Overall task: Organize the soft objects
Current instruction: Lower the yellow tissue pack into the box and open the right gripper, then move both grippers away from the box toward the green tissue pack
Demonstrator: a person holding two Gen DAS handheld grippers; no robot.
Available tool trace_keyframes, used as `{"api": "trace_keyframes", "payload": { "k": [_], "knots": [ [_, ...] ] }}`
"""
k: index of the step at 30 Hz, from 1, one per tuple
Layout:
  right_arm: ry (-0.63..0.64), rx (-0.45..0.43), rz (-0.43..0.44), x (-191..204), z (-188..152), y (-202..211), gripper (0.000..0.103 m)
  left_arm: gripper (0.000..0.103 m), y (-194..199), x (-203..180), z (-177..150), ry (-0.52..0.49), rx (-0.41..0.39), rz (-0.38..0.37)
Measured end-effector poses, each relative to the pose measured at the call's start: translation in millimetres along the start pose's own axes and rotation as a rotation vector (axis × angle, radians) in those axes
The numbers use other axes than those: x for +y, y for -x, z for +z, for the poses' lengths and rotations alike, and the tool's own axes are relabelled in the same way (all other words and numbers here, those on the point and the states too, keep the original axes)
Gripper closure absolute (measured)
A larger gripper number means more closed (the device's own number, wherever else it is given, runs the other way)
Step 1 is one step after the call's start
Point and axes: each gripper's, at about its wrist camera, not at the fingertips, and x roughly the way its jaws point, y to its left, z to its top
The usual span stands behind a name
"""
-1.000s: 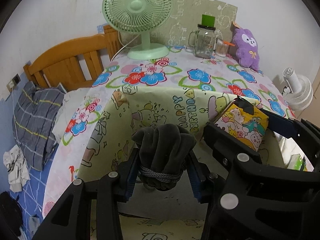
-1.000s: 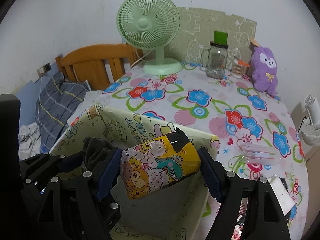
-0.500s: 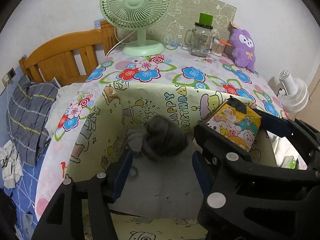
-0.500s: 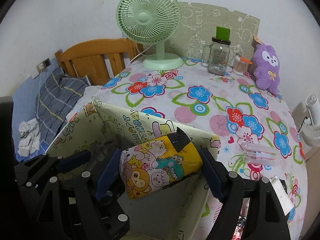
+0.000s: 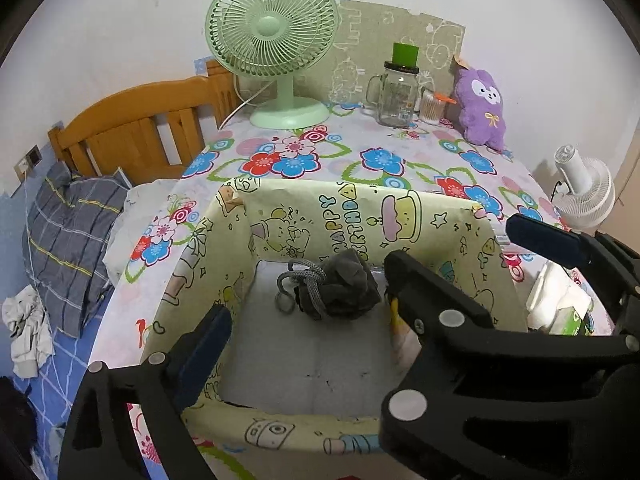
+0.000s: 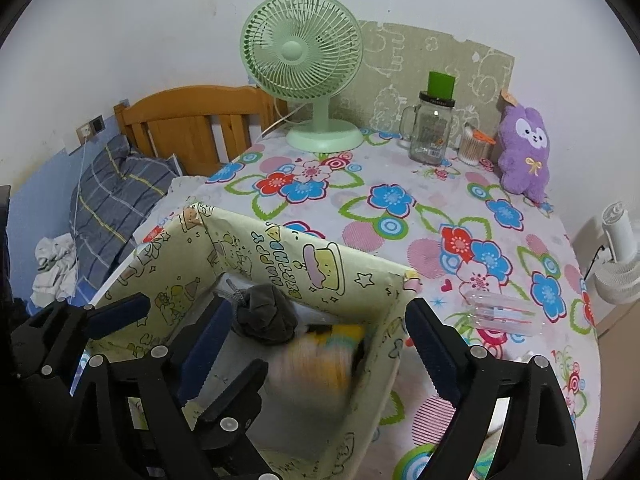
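Grey glove bundle (image 5: 336, 290) on box (image 5: 320, 204) floor; both opening fingers (image 5: 208, 344) wide, empty

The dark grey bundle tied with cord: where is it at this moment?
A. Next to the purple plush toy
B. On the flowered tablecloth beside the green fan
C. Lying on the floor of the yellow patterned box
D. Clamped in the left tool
C: the dark grey bundle lies on the pale floor of the yellow patterned box, with no tool touching it.
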Motion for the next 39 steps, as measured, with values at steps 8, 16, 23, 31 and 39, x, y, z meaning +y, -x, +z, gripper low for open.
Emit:
{"api": "trace_keyframes", "payload": {
  "k": [8, 16, 23, 31, 39],
  "knots": [
    [-0.004, -0.03, -0.022, -6.6, -2.2, 20.1, 0.012, 0.007, 15.1, -10.0, -0.2, -0.017, -0.034, 0.007],
    [-0.014, -0.07, -0.041, -16.1, -3.7, 43.9, 0.012, 0.005, 33.0, -22.7, 0.4, -0.032, -0.078, -0.002],
    [-0.027, -0.109, -0.071, -25.8, -5.9, 65.8, 0.012, 0.005, 47.6, -37.9, 1.6, -0.053, -0.115, -0.01],
    [-0.045, -0.154, -0.087, -38.1, -8.5, 89.9, 0.012, 0.005, 65.8, -56.1, 1.9, -0.076, -0.16, -0.021],
    [-0.059, -0.19, -0.102, -48.7, -14.8, 110.2, 0.012, 0.005, 78.3, -71.4, 0.0, -0.087, -0.199, -0.023]
  ]
}}
